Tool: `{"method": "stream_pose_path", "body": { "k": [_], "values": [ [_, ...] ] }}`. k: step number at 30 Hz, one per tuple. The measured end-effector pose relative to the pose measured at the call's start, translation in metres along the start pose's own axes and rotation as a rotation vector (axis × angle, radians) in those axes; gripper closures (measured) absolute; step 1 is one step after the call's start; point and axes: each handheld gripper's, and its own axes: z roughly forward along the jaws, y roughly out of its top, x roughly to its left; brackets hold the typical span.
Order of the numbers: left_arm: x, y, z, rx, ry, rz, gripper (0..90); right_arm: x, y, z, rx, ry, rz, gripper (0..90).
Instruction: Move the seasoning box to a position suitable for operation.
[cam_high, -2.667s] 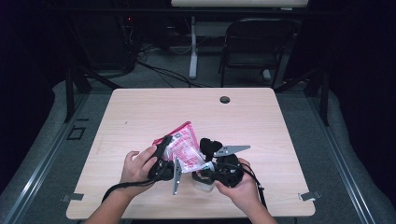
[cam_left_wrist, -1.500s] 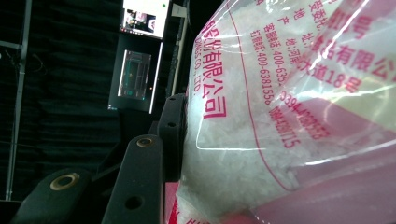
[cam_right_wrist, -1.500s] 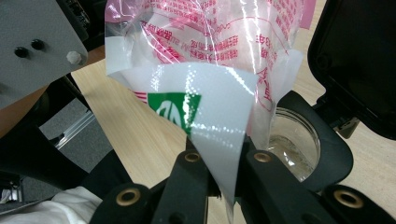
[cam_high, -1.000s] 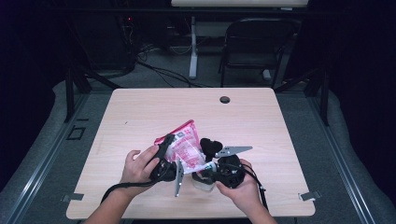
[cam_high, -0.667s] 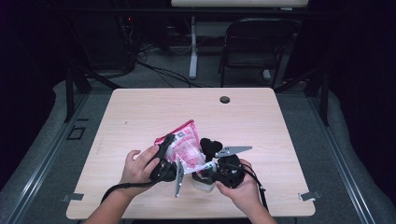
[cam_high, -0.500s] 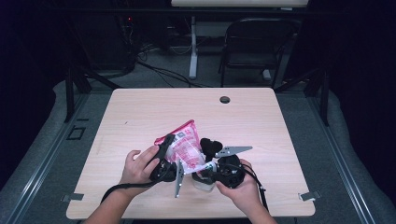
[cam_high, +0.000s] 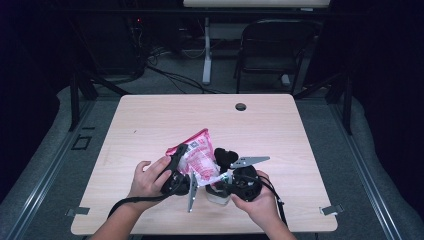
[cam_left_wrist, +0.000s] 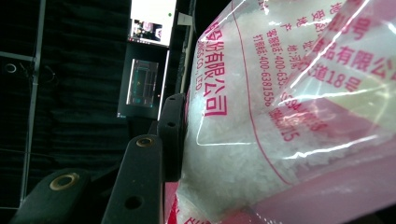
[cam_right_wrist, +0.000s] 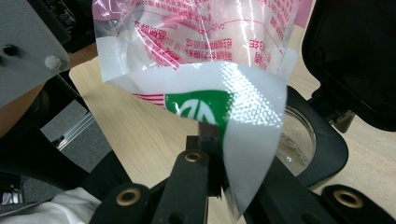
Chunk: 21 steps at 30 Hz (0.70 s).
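**Bag tipped over the jar, pour not finished**

Nearest, the right tongs (cam_right_wrist: 212, 154) pinch shut on the bag's (cam_high: 200, 160) torn corner above a glass jar (cam_right_wrist: 296, 140). The left tongs (cam_high: 180, 172), half open, clamp the bag's side. Grains remain inside; table (cam_high: 280, 125) beyond.

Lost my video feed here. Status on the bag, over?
Left gripper clamped on pink bag of white granules. Right gripper shut on its corner. Clear container below. Nothing in the way.

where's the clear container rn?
High view: the clear container sits at the table's near edge, under the pink bag, gripped by the right tool.
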Motion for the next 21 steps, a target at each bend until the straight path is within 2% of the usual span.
{"method": "stream_pose_path", "body": {
  "k": [21],
  "values": [
    [-0.0002,0.0011,-0.0009,-0.004,0.0,-0.005,65.2,-0.0005,-0.0009,0.0032,0.004,-0.001,0.006,89.7]
  ]
}}
